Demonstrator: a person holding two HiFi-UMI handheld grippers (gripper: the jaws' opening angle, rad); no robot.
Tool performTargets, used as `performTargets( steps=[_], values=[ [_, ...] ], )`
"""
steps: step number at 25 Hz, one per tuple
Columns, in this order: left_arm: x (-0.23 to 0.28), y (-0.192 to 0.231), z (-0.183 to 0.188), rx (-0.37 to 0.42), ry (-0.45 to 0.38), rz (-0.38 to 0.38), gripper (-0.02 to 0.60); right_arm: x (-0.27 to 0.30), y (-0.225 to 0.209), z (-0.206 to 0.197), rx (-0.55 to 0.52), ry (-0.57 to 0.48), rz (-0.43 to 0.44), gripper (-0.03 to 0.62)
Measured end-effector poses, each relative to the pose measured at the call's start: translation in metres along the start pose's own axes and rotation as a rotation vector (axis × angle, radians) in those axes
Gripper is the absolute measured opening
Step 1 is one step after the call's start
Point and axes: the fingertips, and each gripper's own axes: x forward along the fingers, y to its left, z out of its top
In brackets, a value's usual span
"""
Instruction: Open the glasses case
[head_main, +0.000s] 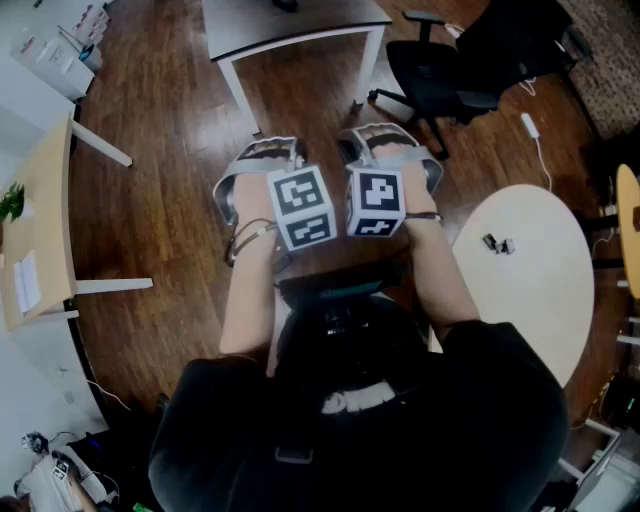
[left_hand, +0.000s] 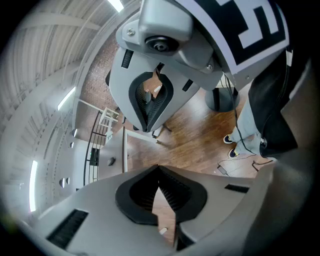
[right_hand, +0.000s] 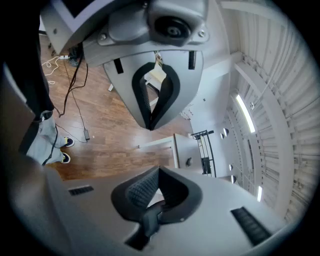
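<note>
Dark clothing on the person (head_main: 400, 420) is seen closest in the head view. Ahead of it, the left gripper (head_main: 268, 150) and the right gripper (head_main: 383, 135) are held side by side, tilted down over the wooden floor (head_main: 170, 200). Both pairs of jaws are pressed together and nothing is gripped between them. A round white table (head_main: 530, 290) is seen at the right. The glasses case cannot be made out in any view.

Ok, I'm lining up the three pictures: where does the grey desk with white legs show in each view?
Head view: the grey desk sits at the top edge, near the centre.
Left gripper view: it lies left of centre, seen edge-on.
Right gripper view: it lies just right of centre.
Shared landmark: the brown wood floor that it stands on.
</note>
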Motion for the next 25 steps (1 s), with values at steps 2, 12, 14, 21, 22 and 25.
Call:
performTargets(
  steps=[2,12,14,21,22,25],
  values=[
    [0.004,0.0,-0.004,0.007,-0.003,-0.014,0.002,0.006,0.001,0.004,-0.007,0.002,0.012,0.014],
    [0.037,-0.024,0.001,0.012,-0.076,-0.306,0.002,0.045,0.012,-0.002,0.022,-0.027,0.2,0.015],
    [0.051,-0.011,0.001,0.009,-0.063,-0.316,0.002,0.059,0.005,-0.009,0.024,-0.039,0.218,0.015],
    [0.106,0.049,0.017,0.01,-0.049,-0.333,0.002,0.111,-0.042,-0.04,-0.012,-0.101,0.233,0.015],
    [0.113,0.056,0.023,0.01,-0.055,-0.339,0.002,0.116,-0.048,-0.046,-0.013,-0.106,0.237,0.015],
    [0.132,0.079,0.041,0.001,-0.063,-0.35,0.002,0.129,-0.067,-0.067,-0.018,-0.112,0.253,0.015]
  ],
)
